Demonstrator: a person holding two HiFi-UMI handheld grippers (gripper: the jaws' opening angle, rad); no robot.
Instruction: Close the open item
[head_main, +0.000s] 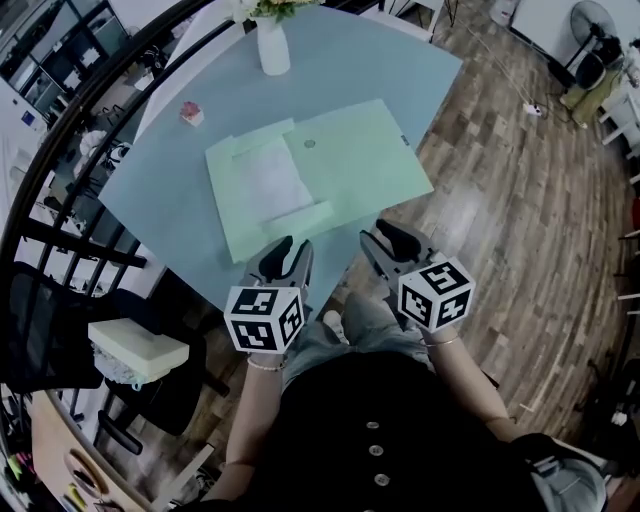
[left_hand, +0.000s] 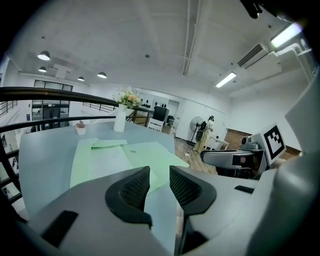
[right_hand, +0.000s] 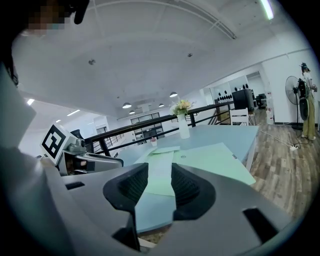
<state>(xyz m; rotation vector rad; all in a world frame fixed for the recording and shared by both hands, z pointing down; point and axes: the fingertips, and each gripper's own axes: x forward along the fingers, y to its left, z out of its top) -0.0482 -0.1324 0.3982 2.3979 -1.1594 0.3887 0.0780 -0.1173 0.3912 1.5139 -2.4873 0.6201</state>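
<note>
A pale green folder (head_main: 355, 160) lies open flat on the light blue table (head_main: 380, 70), with a white sheet (head_main: 272, 175) on its left half and narrow flaps folded out around it. Its button clasp (head_main: 309, 144) shows on the right half. My left gripper (head_main: 285, 252) hovers at the table's near corner, just short of the folder's front edge, jaws open and empty. My right gripper (head_main: 385, 238) hangs beside it to the right, over the table's edge, also open with nothing between its jaws. The folder (left_hand: 135, 155) lies ahead of the left gripper (left_hand: 159, 172). The right gripper (right_hand: 160, 172) faces the folder (right_hand: 210, 155) too.
A white vase (head_main: 272, 45) with flowers stands at the table's far side, a small pink potted plant (head_main: 191, 113) to its left. A black railing (head_main: 60, 180) curves along the left. A chair with a pale box (head_main: 135, 348) sits at lower left. Wooden floor (head_main: 520, 220) lies to the right.
</note>
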